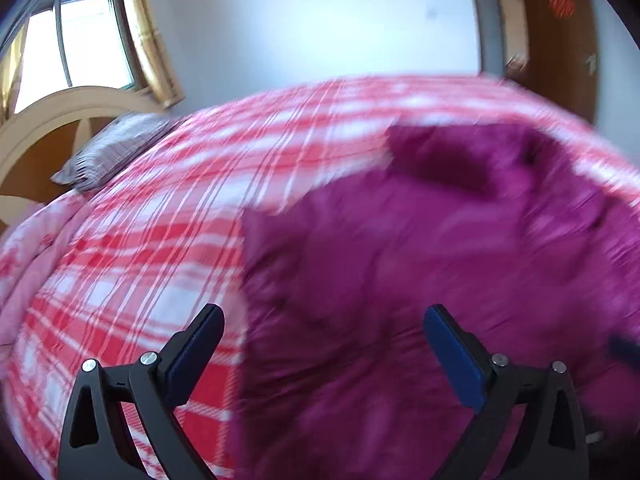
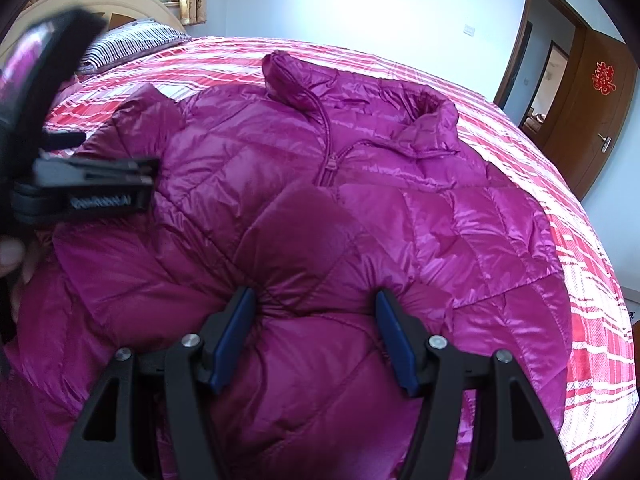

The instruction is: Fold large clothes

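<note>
A magenta quilted down jacket [image 2: 360, 168] lies spread front-up on the bed, collar towards the far side, zipper partly down. My right gripper [image 2: 314, 312] is shut on a puffy fold of the jacket, and the fabric puckers against both blue pads. In the left wrist view, which is blurred, my left gripper [image 1: 324, 324] is open wide above the jacket's [image 1: 420, 248] left edge, with nothing between its fingers. The right wrist view shows the left gripper [image 2: 92, 184] side-on, over the jacket's left sleeve.
A red-and-white plaid bed cover [image 2: 592, 320] lies under the jacket. A striped pillow [image 2: 132, 42] rests by the wooden headboard [image 1: 48, 120] at the far left. A window [image 1: 92, 44] with gold curtains is behind it. A brown door [image 2: 592, 120] stands open at the right.
</note>
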### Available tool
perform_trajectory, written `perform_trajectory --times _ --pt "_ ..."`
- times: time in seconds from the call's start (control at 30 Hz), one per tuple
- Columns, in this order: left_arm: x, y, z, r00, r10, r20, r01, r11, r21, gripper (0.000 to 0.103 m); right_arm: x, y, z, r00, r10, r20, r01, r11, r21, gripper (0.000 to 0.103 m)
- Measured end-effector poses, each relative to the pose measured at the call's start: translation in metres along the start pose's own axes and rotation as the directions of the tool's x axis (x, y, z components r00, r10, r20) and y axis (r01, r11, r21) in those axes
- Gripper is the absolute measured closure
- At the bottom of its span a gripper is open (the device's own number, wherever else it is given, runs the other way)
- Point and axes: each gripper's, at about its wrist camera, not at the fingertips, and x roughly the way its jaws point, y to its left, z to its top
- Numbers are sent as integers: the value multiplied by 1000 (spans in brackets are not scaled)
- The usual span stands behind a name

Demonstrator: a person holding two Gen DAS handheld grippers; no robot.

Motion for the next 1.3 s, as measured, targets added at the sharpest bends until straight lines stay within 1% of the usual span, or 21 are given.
perform_trajectory --times 0.07,0.13,0.23,0.3,0.4,0.5,0.6,0.7,0.73,0.77,0.8,0.83,0.87,0.9,0.93,0.97,1.07,1.1,1.17,1.23,1.3 --pt "-5 -13 8 999 -34 13 33 999 27 2 0 1 0 1000 -2 0 2 1000 -2 37" --pt "2 -28 10 998 -58 -4 58 996 65 2 0 1 0 1000 -2 0 2 1000 -2 37" --pt "27 -38 -1 997 -30 -68 36 995 95 2 0 1 0 1000 1 0 -1 1000 1 37" --pt "37 -35 -4 993 -59 -101 67 995 70 2 0 1 0 1000 0 -1 0 1000 -1 37" --pt "41 -27 -5 986 -113 -124 117 993 25 2 -1 2 0 1000 -1 0 1 1000 -4 37" --pt "45 -27 -7 983 -130 -133 132 991 7 2 -1 1 1 1000 11 -4 -11 1000 -6 37" --pt "45 -32 -7 984 -118 -133 121 992 16 1 -2 -1 5 999 38 -18 -39 998 -54 34" --pt "47 -33 -6 982 -127 -140 130 992 8 1 -6 -9 17 988 116 -104 -128 985 -116 30" --pt "47 -32 -6 981 -133 -141 135 991 2 1 -10 -19 27 972 177 -156 -194 976 -97 30" --pt "49 -31 -6 981 -136 -140 137 991 -1 1 -16 -28 35 960 227 -164 -239 969 -60 30" --pt "50 -29 -6 980 -141 -140 142 990 -6 1 -24 -39 43 949 277 -152 -283 959 -19 26" --pt "49 -28 -6 979 -146 -140 146 989 -10 1 -35 -53 56 943 314 -114 -315 949 10 20" --pt "49 -28 -7 979 -148 -139 148 989 -12 1 -41 -61 68 949 306 -80 -307 952 8 7" --pt "49 -27 -7 979 -149 -138 149 989 -13 1 -45 -68 81 960 276 -41 -276 961 -5 1" --pt "49 -27 -7 979 -151 -138 150 989 -15 1 -45 -76 101 975 223 9 -222 974 -38 1" --pt "49 -26 -7 979 -153 -138 152 988 -17 1 -40 -81 115 980 198 29 -196 979 -55 1" --pt "49 -25 -7 977 -161 -137 159 987 -25 1 -6 -99 160 987 155 41 -153 987 -46 4" --pt "50 -25 -7 977 -162 -137 160 987 -26 1 7 -103 170 990 140 28 -139 990 -34 10" --pt "51 -24 -7 977 -164 -136 162 986 -28 1 40 -110 194 993 114 -10 -114 993 -26 15" --pt "51 -23 -7 977 -166 -136 164 986 -31 1 66 -110 208 989 137 -54 -140 989 -48 16" --pt "51 -22 -8 976 -170 -136 167 985 -33 1 83 -108 214 986 136 -93 -142 988 -60 15"
